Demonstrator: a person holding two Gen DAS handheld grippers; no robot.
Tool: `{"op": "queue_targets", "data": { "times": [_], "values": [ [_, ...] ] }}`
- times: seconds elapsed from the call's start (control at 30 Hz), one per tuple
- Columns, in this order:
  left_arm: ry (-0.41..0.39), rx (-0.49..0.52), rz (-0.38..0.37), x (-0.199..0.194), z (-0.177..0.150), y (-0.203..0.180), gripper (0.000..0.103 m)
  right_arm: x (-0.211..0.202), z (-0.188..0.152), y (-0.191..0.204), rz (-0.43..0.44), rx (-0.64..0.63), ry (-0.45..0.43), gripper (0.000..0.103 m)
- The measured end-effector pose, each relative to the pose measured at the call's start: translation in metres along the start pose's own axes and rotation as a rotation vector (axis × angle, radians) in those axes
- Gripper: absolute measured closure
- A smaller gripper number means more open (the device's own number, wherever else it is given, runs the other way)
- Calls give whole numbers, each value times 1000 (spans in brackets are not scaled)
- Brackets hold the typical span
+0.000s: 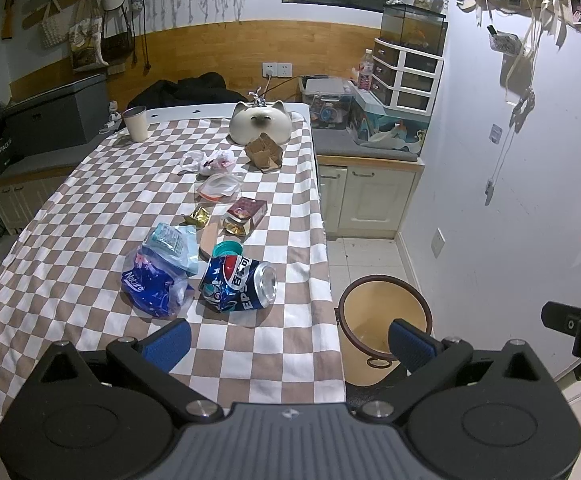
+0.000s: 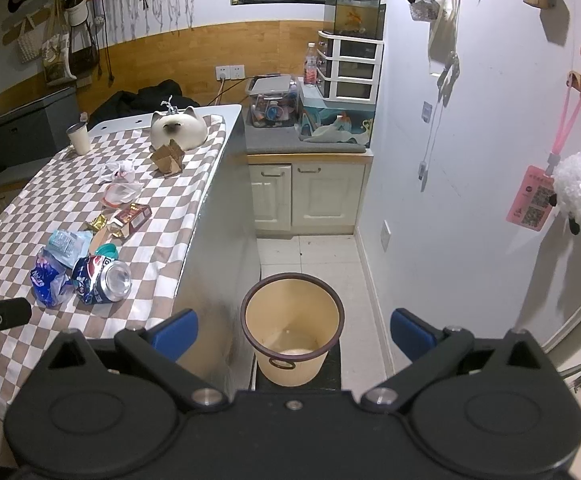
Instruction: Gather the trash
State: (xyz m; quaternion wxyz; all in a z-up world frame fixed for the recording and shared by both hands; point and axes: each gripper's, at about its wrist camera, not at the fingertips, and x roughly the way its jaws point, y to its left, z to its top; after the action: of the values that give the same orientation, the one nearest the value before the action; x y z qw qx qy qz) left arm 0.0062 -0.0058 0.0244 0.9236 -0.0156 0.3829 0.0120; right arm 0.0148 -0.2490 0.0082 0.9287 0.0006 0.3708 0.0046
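Observation:
A crushed blue Pepsi can (image 1: 237,285) lies on the checkered table (image 1: 70,248), with a blue plastic wrapper (image 1: 155,285) to its left. Farther back lie a teal cap (image 1: 228,249), gold foil wrappers (image 1: 197,216), a small red box (image 1: 247,209), clear plastic bags (image 1: 219,186) and torn cardboard (image 1: 264,153). A tan trash bin (image 2: 292,325) stands on the floor right of the table; it also shows in the left wrist view (image 1: 374,332). My left gripper (image 1: 289,342) is open and empty, just short of the can. My right gripper (image 2: 293,331) is open and empty above the bin.
A white cup (image 1: 136,123) and a cat-shaped ceramic piece (image 1: 260,121) stand at the table's far end. Cream cabinets (image 2: 310,192) with a fish tank (image 2: 354,15) and drawers line the back wall. Tiled floor (image 2: 318,256) runs between table and right wall.

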Motion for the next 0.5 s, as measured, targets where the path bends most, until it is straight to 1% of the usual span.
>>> {"op": "queue_targets", "data": {
  "times": [0.07, 0.1, 0.13, 0.17, 0.27, 0.47, 0.5],
  "values": [
    [0, 0, 1, 1, -1, 0, 0, 0, 0, 0, -1, 1, 0, 0],
    [-1, -1, 2, -2, 4, -1, 0, 0, 0, -1, -1, 1, 0, 0],
    [0, 1, 0, 0, -1, 0, 0, 0, 1, -1, 0, 0, 0, 0],
    [0, 0, 1, -1, 3, -1, 0, 0, 1, -1, 0, 1, 0, 0],
    [0, 1, 0, 1, -1, 0, 0, 1, 0, -1, 0, 1, 0, 0],
    [-1, 2, 1, -1, 4, -1, 0, 2, 0, -1, 0, 1, -1, 0],
    [-1, 2, 1, 0, 0, 0, 0, 2, 1, -1, 1, 1, 0, 0]
  ]
}}
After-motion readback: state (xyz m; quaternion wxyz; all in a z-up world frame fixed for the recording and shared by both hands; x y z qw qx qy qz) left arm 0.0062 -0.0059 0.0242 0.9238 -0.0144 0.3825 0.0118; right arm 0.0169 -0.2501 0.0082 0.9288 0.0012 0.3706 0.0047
